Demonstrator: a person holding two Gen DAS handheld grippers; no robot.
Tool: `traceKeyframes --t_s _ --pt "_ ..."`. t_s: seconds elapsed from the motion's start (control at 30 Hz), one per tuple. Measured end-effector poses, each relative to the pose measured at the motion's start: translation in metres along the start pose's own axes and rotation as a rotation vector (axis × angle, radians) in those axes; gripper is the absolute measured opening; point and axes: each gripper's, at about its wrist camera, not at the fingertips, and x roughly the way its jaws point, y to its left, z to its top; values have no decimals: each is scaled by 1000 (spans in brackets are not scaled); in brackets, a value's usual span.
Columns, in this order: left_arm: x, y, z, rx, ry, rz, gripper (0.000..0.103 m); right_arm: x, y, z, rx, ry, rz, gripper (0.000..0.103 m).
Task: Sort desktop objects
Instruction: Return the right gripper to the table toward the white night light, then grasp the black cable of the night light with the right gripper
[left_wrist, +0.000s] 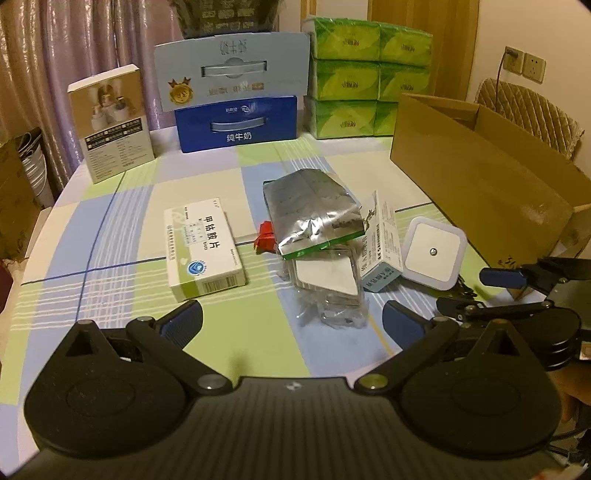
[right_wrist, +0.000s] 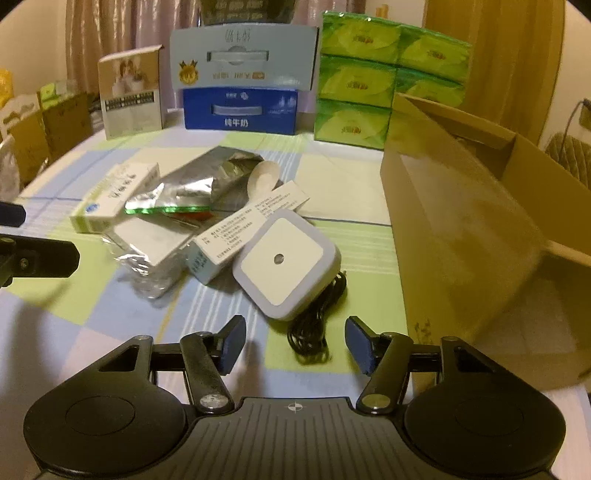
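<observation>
A pile lies mid-table: a white-green medicine box (left_wrist: 205, 249) (right_wrist: 114, 197), a silver foil pouch (left_wrist: 314, 214) (right_wrist: 199, 181), a clear plastic packet (left_wrist: 327, 284) (right_wrist: 147, 251), a small blue-white box (left_wrist: 382, 245) (right_wrist: 240, 232) and a white square night light (left_wrist: 432, 253) (right_wrist: 284, 262) with a black cable (right_wrist: 317, 321). A small red item (left_wrist: 265, 237) peeks from under the pouch. My left gripper (left_wrist: 291, 321) hovers open in front of the packet. My right gripper (right_wrist: 295, 341) (left_wrist: 476, 291) stands open just short of the night light and cable, holding nothing.
An open cardboard box (left_wrist: 480, 177) (right_wrist: 461, 221) stands at the right edge. At the back stand two milk cartons (left_wrist: 236, 122) (right_wrist: 240, 110), stacked green tissue packs (left_wrist: 365, 77) (right_wrist: 384, 81) and a beige product box (left_wrist: 114, 122) (right_wrist: 131, 98). More boxes sit off the table's left side.
</observation>
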Motion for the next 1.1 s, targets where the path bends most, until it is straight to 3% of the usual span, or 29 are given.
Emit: traceKeyframes --t_s 0.27,0.4,0.57,0.63,0.73,1.1 --pt "30 -18 5 115 -16 -32 102 17 -7 -2 25 -6 4 45" --pt "49 -28 7 156 -5 -39 101 16 -7 0 36 -12 9 24" --pt "70 -33 9 148 25 -38 87 14 -11 -2 47 -9 14 17" --pt "76 -35 9 157 41 -29 66 13 -14 -3 64 -7 19 16" --pt "79 -35 9 131 51 -25 53 11 -14 -4 63 -3 24 16" --pt "31 -36 -25 17 124 0 50 -26 -8 -25 97 50 89 9"
